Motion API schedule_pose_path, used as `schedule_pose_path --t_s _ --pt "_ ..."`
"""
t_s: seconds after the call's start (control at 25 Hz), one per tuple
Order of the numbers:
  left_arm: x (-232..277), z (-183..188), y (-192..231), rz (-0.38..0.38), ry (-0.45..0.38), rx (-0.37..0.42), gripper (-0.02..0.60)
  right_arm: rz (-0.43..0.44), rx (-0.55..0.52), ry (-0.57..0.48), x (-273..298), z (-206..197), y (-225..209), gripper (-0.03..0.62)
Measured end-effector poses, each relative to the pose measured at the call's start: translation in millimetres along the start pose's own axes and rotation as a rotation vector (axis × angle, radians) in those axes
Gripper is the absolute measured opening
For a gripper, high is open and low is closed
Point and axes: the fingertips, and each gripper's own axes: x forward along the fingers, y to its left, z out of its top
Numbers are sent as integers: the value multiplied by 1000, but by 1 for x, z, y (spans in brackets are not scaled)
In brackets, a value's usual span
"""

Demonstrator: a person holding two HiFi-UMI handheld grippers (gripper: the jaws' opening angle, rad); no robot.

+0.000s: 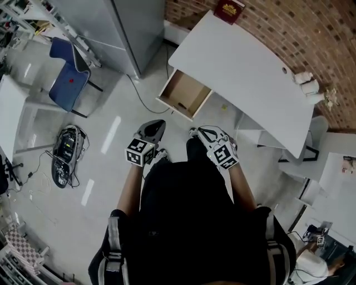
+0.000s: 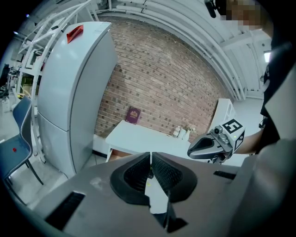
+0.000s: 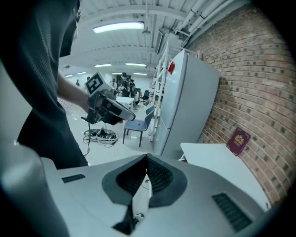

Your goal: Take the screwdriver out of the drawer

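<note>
Head view: the drawer (image 1: 183, 94) under the white bench (image 1: 245, 72) stands open. A small dark item (image 1: 181, 105) inside may be the screwdriver, but it is too small to confirm. The left tool (image 1: 157, 126) and right tool (image 1: 200, 133) hang short of the drawer, so the reach and grasp remain.

Left gripper view: the left tool's jaws are pinched together and empty.

Right gripper view: the right tool is likewise closed on nothing, and the drawer's contents don't show.

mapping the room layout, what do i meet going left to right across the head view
blue chair → open drawer → red book → small white items
</note>
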Motion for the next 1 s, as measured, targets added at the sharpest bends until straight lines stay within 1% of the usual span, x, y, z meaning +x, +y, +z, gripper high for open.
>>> schedule_pose_path --t_s 0.12,0.32,0.52,0.76,0.88,1.0 --pt "15 7 -7 13 -13 -1 23 30 10 3 0 -9 -16 57" --pt "33 8 -10 51 -5 -32 23 93 -24 28 7 -14 -37 55" --pt "36 6 -4 115 5 -75 23 175 -54 40 28 -21 -51 55" --pt "41 12 9 193 -22 -105 23 259 -95 54 57 -32 -69 55" --pt "45 13 13 213 -18 -113 23 298 -107 76 70 -43 -76 55" --pt "48 11 18 224 -11 -119 23 323 -97 100 84 -58 -81 57"
